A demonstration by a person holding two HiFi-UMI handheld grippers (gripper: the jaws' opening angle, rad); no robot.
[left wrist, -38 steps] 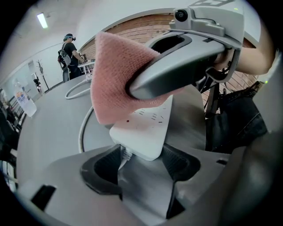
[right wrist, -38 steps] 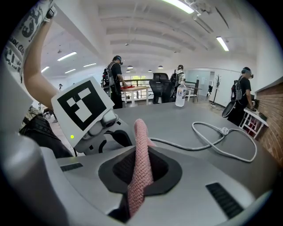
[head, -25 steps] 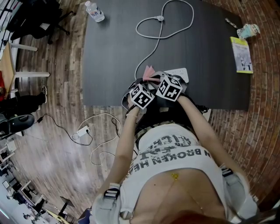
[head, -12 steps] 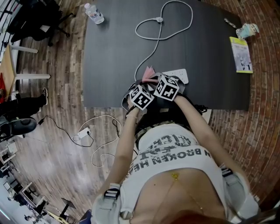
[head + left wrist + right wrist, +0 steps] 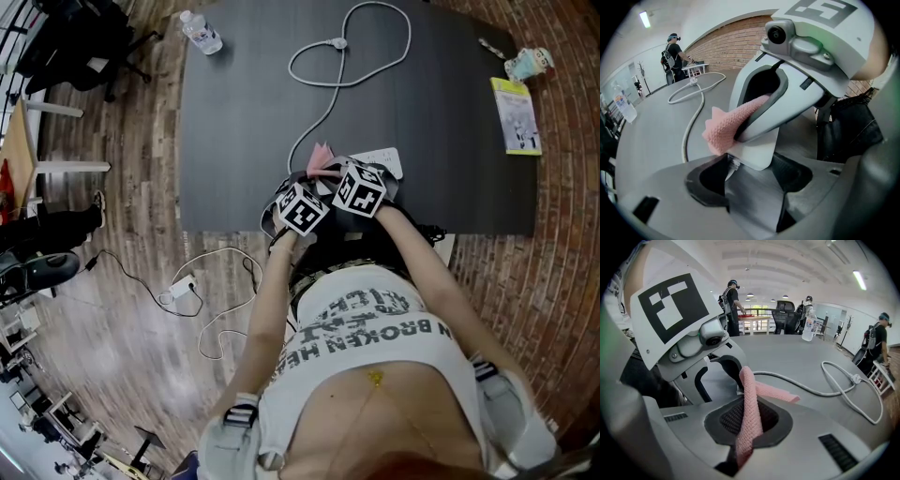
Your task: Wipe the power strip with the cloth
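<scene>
Bare tabletop (image 5: 234, 122) with cord (image 5: 337, 84) across.

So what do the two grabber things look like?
The left gripper and the right gripper each have a smooth, pale grey shell, with black textured pads inside the two jaws. On top of each sits a white cube with black square markers, and a small round camera lens sits just below it. The person wears a white top with dark lettering.

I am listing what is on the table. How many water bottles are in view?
1. The water bottle stands at the far left corner of the table. I see no other, but part of the near edge of the table is hidden.
</scene>
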